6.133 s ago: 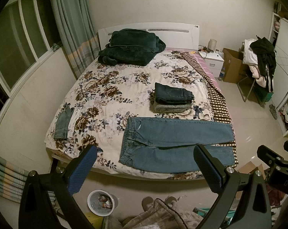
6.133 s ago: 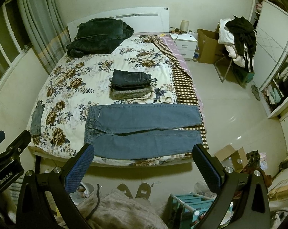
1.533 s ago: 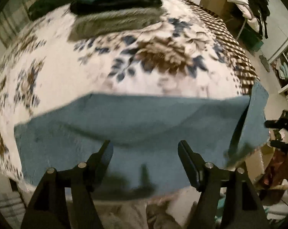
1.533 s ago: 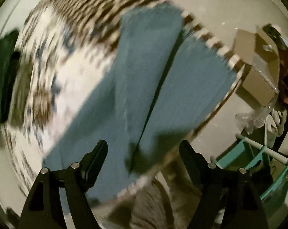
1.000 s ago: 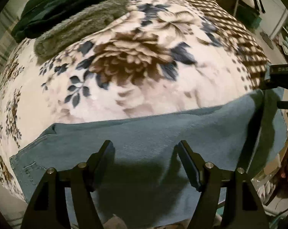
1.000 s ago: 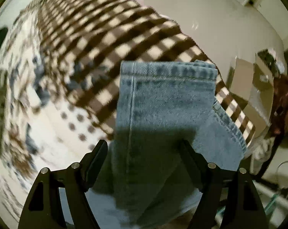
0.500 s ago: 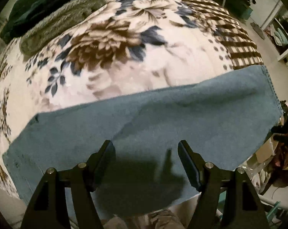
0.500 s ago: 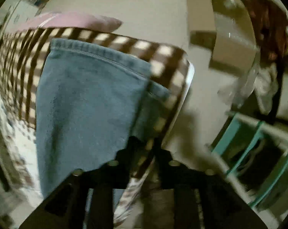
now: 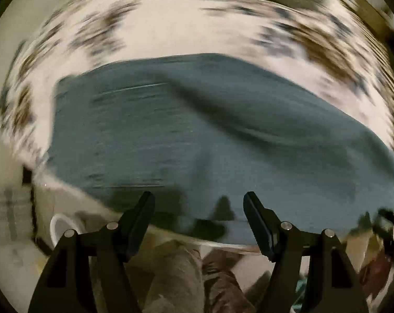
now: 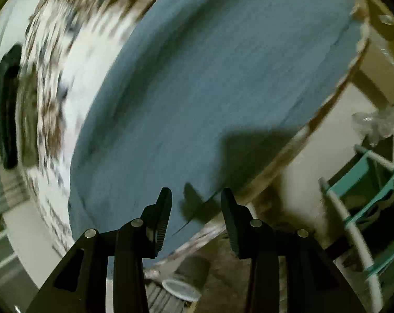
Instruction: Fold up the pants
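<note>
The blue jeans [image 9: 210, 135] lie flat near the front edge of the floral bedspread [image 9: 170, 26], folded lengthwise with one leg over the other. My left gripper [image 9: 199, 208] is open and empty, just above the near edge of the jeans. In the right wrist view the jeans [image 10: 210, 83] fill the middle, running up toward the leg ends at the top right. My right gripper [image 10: 196, 206] is open and empty, over the near edge of the jeans at the bed's edge. Both views are motion-blurred.
A stack of folded dark and grey clothes [image 10: 6, 104] sits farther back on the bed. A white bucket [image 9: 60, 228] stands on the floor at the left. A teal and white rack [image 10: 366, 195] stands on the floor at the right. The person's legs [image 9: 176, 274] are below.
The right gripper, shut on the jeans' leg end half a second ago, has let go and is open. Both grippers have swung left along the jeans, and the views are blurred.
</note>
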`<act>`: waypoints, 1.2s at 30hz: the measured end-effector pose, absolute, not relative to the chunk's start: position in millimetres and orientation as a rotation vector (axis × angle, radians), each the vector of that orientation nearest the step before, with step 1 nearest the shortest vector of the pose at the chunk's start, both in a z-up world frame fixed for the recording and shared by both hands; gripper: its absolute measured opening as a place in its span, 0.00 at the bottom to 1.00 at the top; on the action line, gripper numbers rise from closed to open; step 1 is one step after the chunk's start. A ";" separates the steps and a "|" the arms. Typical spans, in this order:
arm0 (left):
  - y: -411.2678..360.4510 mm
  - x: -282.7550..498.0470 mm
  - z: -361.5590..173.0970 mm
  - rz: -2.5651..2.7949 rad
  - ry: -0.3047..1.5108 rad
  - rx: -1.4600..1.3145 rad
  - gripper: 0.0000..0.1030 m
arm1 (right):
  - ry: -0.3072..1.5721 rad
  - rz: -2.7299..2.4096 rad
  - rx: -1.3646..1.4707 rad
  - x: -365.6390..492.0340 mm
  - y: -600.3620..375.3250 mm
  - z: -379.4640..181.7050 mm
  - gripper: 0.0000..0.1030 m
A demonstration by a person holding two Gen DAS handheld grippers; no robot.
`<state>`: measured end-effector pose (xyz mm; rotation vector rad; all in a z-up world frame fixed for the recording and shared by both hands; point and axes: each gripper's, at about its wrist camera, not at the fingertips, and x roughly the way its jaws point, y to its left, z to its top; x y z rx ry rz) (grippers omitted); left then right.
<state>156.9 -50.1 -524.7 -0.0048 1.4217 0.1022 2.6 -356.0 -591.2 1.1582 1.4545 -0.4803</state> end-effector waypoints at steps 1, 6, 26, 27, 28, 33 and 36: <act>-29.5 157.3 -528.0 0.149 1.427 -0.027 0.66 | 1.455 -0.477 1.170 4.9 -342.4 -595.6 0.41; 47.9 159.5 -550.0 0.304 1.434 -0.176 0.66 | 1.404 -0.546 1.227 2.5 -324.6 -609.6 0.41; 161.8 136.4 -580.1 0.334 1.371 -0.616 0.16 | 1.339 -0.661 1.093 -7.8 -315.7 -581.9 0.04; 166.4 134.4 -577.4 0.326 1.369 -0.617 0.16 | 1.342 -0.658 1.087 -11.6 -318.4 -580.2 0.04; 159.8 138.9 -571.3 0.320 1.371 -0.613 0.16 | 1.345 -0.656 1.081 -14.5 -318.9 -578.0 0.04; 167.7 145.5 -566.7 0.324 1.383 -0.583 0.05 | 1.373 -0.657 1.060 -27.0 -317.6 -574.2 0.04; 180.8 151.3 -570.6 0.327 1.390 -0.588 0.05 | 1.388 -0.664 1.069 -33.6 -315.5 -581.4 0.04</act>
